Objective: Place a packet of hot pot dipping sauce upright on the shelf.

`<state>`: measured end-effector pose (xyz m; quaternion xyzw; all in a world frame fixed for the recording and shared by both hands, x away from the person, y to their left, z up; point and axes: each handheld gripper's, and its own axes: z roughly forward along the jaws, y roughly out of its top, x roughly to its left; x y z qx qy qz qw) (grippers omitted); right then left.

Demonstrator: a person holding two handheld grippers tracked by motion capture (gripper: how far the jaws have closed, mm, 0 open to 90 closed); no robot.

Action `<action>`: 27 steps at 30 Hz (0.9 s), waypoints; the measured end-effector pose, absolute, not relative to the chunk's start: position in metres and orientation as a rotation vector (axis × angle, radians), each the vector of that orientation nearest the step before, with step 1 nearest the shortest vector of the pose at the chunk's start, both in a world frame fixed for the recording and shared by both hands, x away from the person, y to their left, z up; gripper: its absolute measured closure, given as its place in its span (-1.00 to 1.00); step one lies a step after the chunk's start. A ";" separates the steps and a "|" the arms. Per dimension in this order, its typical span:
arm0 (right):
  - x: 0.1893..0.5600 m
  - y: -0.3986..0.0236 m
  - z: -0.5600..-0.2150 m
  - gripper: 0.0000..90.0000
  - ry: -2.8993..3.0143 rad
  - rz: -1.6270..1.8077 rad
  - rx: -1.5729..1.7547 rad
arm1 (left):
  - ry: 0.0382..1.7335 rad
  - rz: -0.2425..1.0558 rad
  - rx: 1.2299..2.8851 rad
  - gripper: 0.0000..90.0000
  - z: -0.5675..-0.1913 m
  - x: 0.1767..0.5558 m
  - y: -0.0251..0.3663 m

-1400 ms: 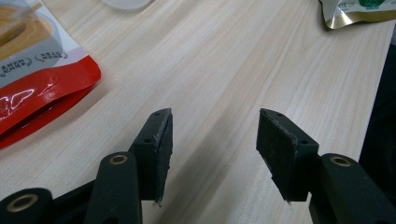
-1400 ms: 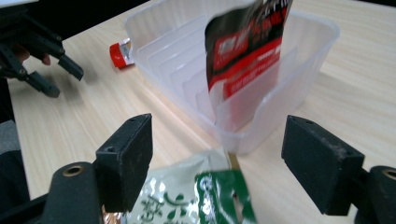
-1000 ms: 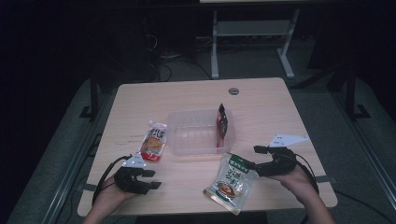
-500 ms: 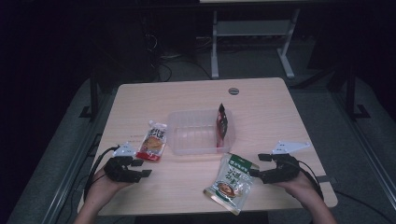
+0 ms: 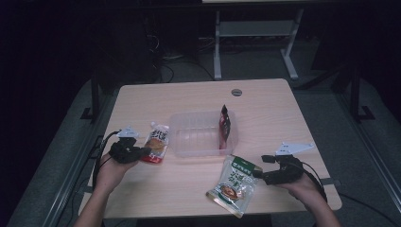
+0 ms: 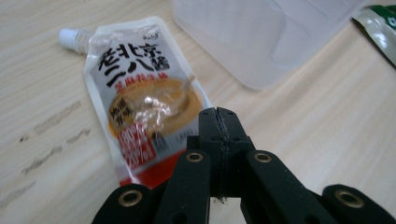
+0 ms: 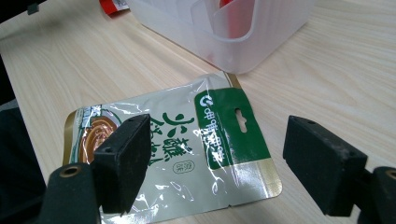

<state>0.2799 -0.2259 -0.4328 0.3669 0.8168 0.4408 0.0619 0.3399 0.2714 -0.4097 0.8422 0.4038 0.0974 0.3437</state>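
left gripper [image 6: 218, 116] clamped empty, jaws just closed beside sauce pouch [image 6: 140, 100] | right gripper [image 7: 215, 158] held apart over green packet [image 7: 187, 154] | risk: pouch missed, left of clear tray [image 5: 201, 135]

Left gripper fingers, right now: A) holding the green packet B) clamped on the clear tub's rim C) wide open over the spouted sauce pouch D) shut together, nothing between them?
D: in the left gripper view the left gripper has its two black fingers pressed flat together above the lower edge of the spouted sauce pouch, which lies flat on the table; its jaws have just been closing, with nothing between them.
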 end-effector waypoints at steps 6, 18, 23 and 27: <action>0.281 -0.228 -0.434 -0.48 2.469 1.337 1.132 | 1.099 0.260 2.192 0.99 -0.427 0.368 0.253; 0.282 -0.229 -0.434 -0.47 2.461 1.349 1.130 | 1.153 0.317 2.228 0.99 -0.448 0.386 0.245; 0.282 -0.230 -0.433 -0.47 2.460 1.347 1.136 | 1.175 0.321 2.217 0.99 -0.448 0.386 0.256; 0.282 -0.229 -0.433 -0.47 2.462 1.344 1.136 | 1.191 0.343 2.225 0.99 -0.449 0.385 0.267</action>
